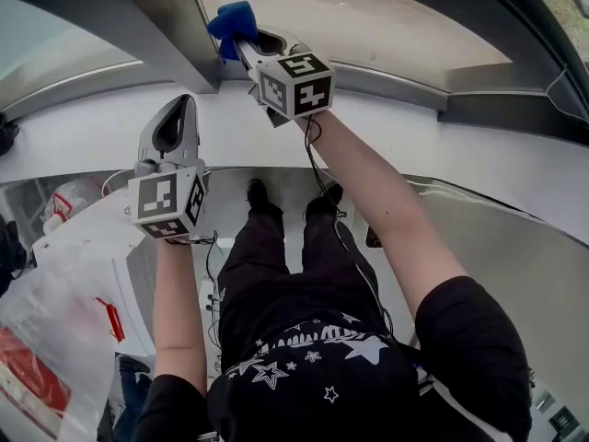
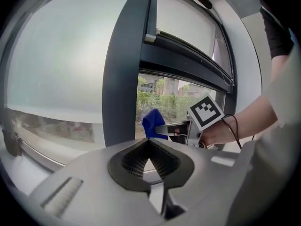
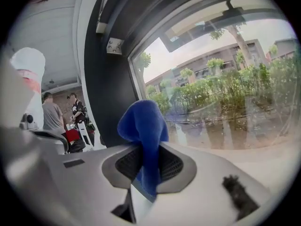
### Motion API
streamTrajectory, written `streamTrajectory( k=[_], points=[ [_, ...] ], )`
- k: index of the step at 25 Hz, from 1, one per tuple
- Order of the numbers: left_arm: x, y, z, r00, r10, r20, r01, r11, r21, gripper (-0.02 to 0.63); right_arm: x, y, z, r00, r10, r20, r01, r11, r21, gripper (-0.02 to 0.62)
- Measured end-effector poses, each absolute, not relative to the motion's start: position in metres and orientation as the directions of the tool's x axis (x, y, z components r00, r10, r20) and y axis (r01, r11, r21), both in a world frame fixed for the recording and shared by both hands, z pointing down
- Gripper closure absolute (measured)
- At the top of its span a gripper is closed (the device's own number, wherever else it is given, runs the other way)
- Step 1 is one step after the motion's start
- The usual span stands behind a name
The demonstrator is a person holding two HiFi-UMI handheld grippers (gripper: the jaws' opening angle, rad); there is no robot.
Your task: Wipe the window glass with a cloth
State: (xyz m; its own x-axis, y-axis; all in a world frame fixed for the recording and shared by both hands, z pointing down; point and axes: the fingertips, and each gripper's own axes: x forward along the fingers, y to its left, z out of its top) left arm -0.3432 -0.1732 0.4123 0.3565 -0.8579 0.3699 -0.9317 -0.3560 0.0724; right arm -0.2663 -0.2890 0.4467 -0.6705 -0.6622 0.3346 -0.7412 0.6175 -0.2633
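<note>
Right gripper [image 1: 241, 46] is up at the window, its jaws clamped on a bright blue cloth [image 1: 232, 21]. In the right gripper view the cloth [image 3: 143, 126] runs down between the two ribbed dark pads [image 3: 171, 164], pinched at its narrow middle. A bunched head of it bulges out past the jaw tips and a short tail hangs behind them. That head sits low on the clear window glass [image 3: 225, 93], just beside the dark grey upright frame post [image 3: 110, 88]. Whether the fabric is pressed on the pane or just shy of it is hard to call from here.

Left gripper [image 1: 179, 109] hangs lower and to the left, over the white window sill [image 1: 92, 136], well apart from the cloth. In its own view the left gripper [image 2: 149, 144] has its jaw tips drawn together, a small wedge of light behind them and nothing held. Beyond, the cloth [image 2: 151, 121] shows against the glass, right of the post [image 2: 120, 79].
</note>
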Motion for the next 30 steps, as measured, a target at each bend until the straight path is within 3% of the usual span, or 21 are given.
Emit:
streamTrajectory(
  k=[6, 13, 22, 30],
  points=[
    [-0.336, -0.175, 0.428, 0.375, -0.844, 0.384, -0.925, -0.368, 0.094, 0.598, -0.260, -0.301, 0.463, -0.658, -0.673, 0.339, -0.753, 0.605, -0.260, 0.522],
    [-0.293, -0.175, 0.439, 0.428, -0.809, 0.402, -0.899, -0.428, 0.094, 0.598, -0.198, -0.299, 0.473, -0.604, -0.716, 0.350, -0.797, 0.549, -0.253, 0.522],
    [-0.189, -0.183, 0.439, 0.509, -0.754, 0.415, -0.848, -0.522, 0.092, 0.598, -0.064, -0.288, 0.474, -0.499, -0.788, 0.361, -0.865, 0.430, -0.258, 0.522],
    [-0.061, -0.179, 0.438, 0.608, -0.672, 0.423, -0.767, -0.635, 0.092, 0.598, 0.095, -0.266, 0.481, -0.350, -0.858, 0.376, -0.928, 0.263, -0.264, 0.522]
  ],
)
